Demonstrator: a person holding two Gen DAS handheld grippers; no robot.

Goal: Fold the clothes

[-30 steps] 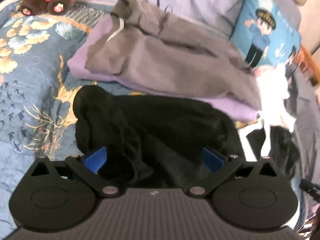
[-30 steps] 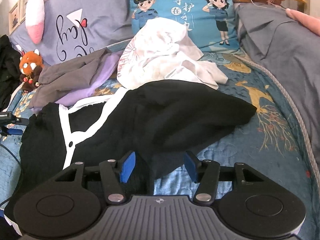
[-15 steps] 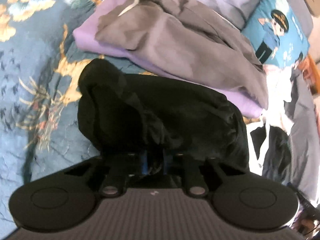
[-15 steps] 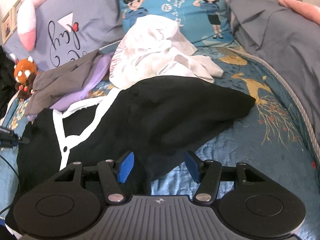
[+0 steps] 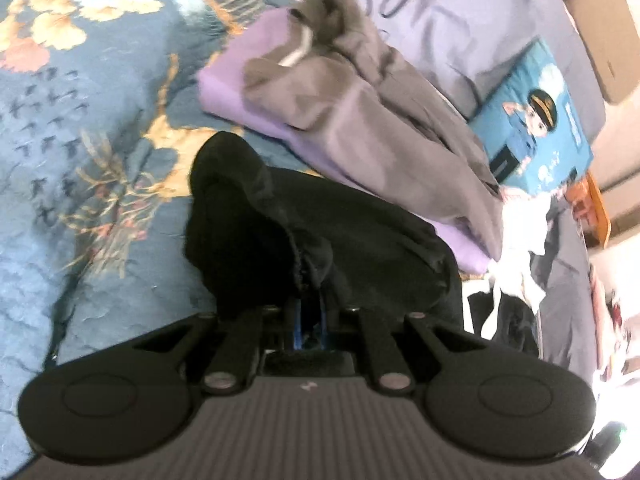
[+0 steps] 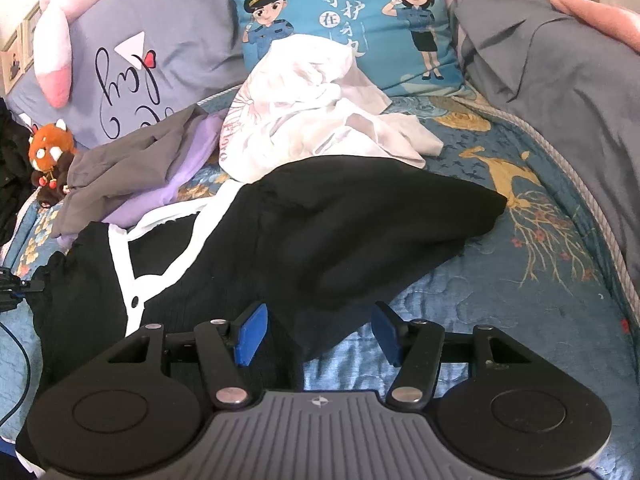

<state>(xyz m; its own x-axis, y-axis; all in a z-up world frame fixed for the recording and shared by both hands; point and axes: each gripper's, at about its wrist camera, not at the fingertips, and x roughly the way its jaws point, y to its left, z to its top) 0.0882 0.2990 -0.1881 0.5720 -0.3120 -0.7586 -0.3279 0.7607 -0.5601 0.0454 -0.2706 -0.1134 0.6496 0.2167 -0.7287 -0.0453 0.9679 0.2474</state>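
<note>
A black garment (image 6: 340,232) with white trim lies crumpled across the blue quilt. In the left wrist view my left gripper (image 5: 310,320) is shut on a bunched fold of the black garment (image 5: 360,240), and its blue pads are almost hidden by the cloth. My right gripper (image 6: 320,332) is open at the garment's near edge. A flap of black cloth lies between its blue fingers, close to the left pad, and the pads do not press on it.
Behind the black garment lie a grey garment (image 5: 360,120) on a purple one (image 5: 240,80) and a crumpled white garment (image 6: 312,112). Pillows (image 6: 340,20), a red panda plush (image 6: 48,156) and a grey blanket (image 6: 560,80) ring the quilt (image 6: 520,260).
My left gripper went from wide open to shut on the black fold, then moved and rolled with it. The right gripper stayed in place with its jaws open.
</note>
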